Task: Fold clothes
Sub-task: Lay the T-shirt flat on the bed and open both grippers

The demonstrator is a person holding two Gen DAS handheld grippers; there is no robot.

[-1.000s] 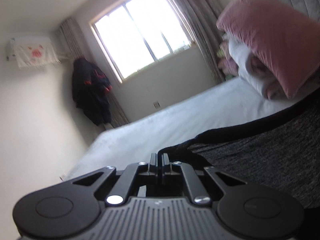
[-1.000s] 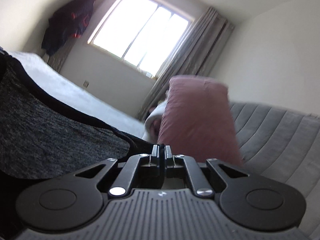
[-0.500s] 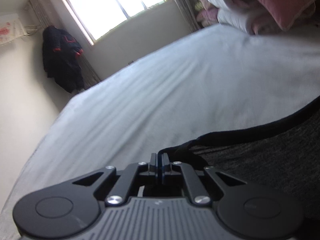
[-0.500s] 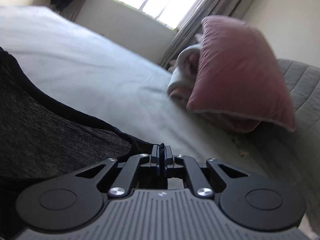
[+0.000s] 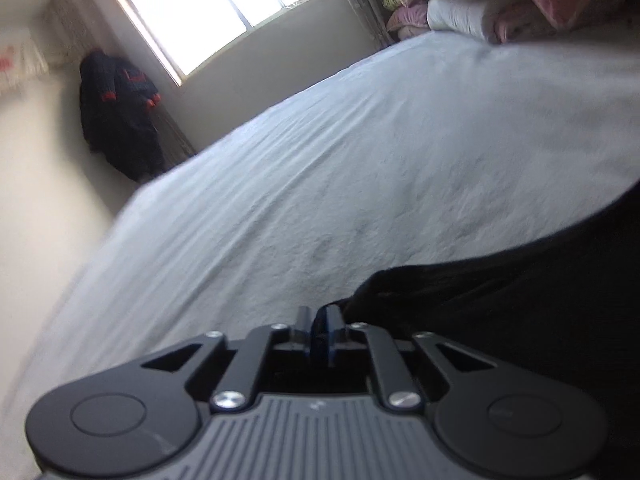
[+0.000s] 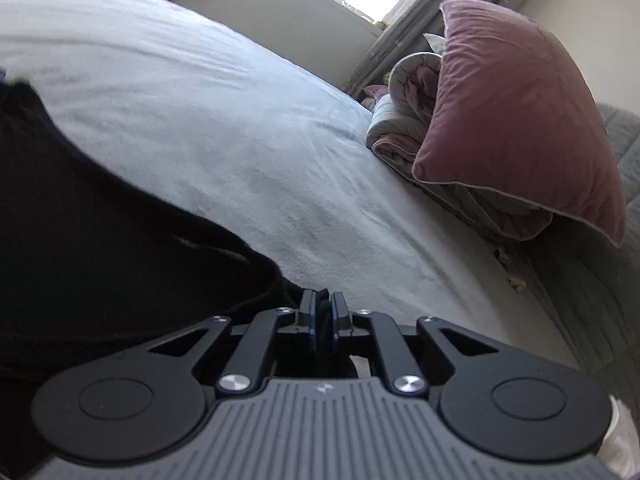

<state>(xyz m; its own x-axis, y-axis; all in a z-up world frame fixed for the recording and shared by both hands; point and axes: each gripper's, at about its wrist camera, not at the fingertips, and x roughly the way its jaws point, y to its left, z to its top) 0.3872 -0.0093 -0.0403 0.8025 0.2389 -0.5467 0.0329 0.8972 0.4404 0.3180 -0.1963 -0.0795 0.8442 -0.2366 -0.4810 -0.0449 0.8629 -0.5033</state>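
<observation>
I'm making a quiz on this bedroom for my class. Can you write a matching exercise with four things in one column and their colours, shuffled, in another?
Things:
1. pillow
2. bed sheet
3. garment
4. coat

Colours:
A. black
B. dusty pink
C. dark with orange patches
D. white

Pairs: 1-B, 2-D, 3-A, 4-C

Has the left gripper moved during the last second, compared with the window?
Yes. The left gripper, shut on the dark garment, tipped down toward the bed; the window climbed to the top edge.
</observation>
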